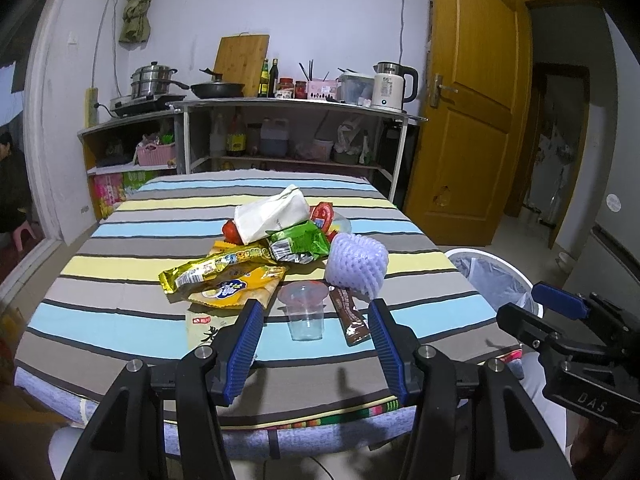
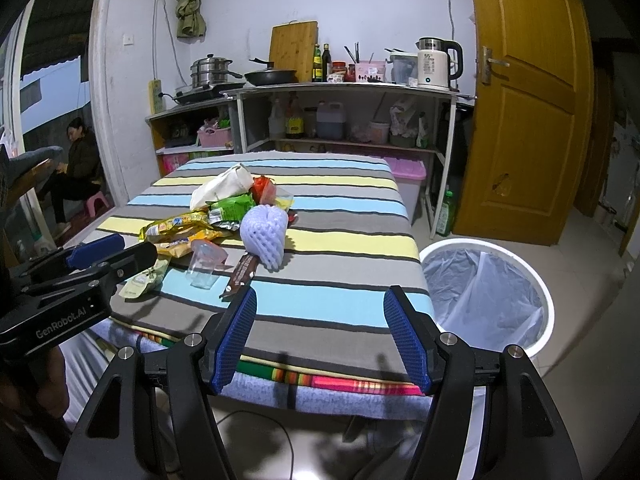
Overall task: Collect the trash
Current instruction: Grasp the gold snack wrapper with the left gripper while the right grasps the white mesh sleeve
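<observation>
Blue-padded jaws of the left gripper [image 1: 316,312] stand wide apart with nothing between the pads, held above the near edge of the striped table [image 1: 120,304]. Right gripper [image 2: 320,300] likewise gapes empty, over the table's near right corner.

Trash lies in a heap on the cloth, mid-table. Nearest: a clear plastic cup [image 1: 305,320], upright, mouth up, with a second cup [image 1: 300,294] tipped on its side just behind, touching it. Just to the right, a brown wrapper [image 1: 351,314] lies flat, long axis running near-to-far, its far end reaching to the purple foam net [image 1: 356,266]. To the left of the cups, a yellow packet [image 1: 236,284] lies flat; a gold wrapper [image 1: 216,266] rests across it, long axis left-right. Further back: a green packet [image 1: 298,242], then a white tissue pack [image 1: 272,216] tilted up on red items [image 1: 322,214].

White bin [image 2: 488,292] with a plastic liner stands on the floor beside the table's right edge.
</observation>
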